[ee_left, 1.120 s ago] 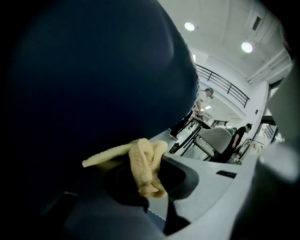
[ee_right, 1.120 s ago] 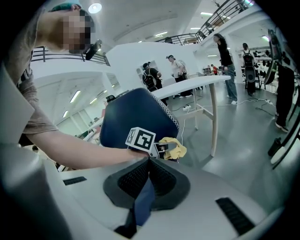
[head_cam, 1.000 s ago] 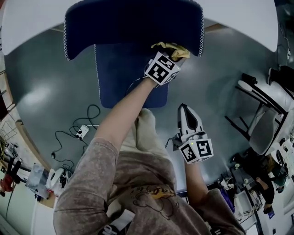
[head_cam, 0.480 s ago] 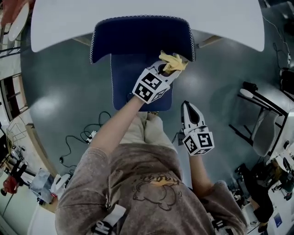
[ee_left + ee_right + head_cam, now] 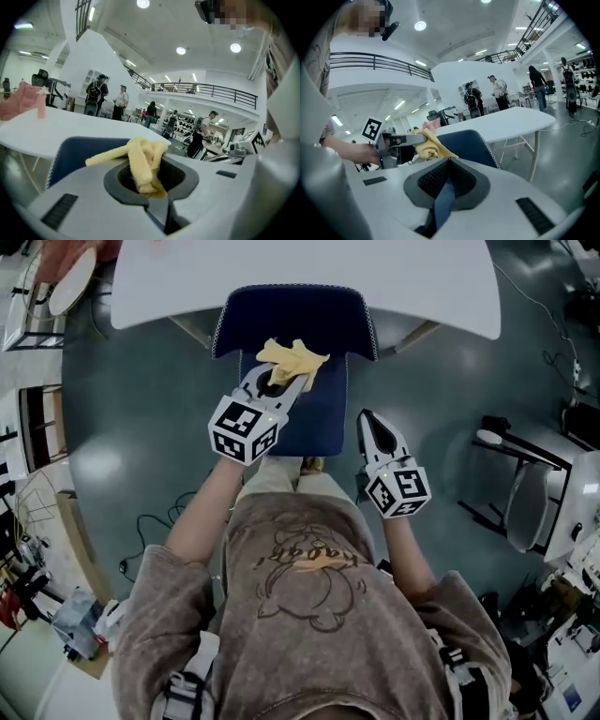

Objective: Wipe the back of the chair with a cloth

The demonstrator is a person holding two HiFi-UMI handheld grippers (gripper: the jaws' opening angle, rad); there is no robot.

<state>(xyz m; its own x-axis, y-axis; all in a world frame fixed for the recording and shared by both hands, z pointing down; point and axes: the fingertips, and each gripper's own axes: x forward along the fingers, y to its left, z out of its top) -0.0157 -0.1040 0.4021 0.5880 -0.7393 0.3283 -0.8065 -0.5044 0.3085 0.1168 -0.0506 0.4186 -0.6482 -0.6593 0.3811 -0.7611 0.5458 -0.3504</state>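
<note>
A: Left gripper (image 5: 278, 381) has carried the cloth (image 5: 292, 358) from the right end of the chair back (image 5: 295, 307) to near its middle.
B: Cloth look?
A: Yellow, crumpled, one strip sticking out sideways. It sits over the dark blue back; contact unclear.
B: Fingers?
A: Left jaws clamped on the cloth's bunched end. Right gripper (image 5: 368, 420) has its jaws pressed together, holds nothing, and hangs beside the seat (image 5: 323, 418), on its right.
B: Counts?
A: One cloth, one chair, two grippers, one white table (image 5: 422, 277) behind the chair.
</note>
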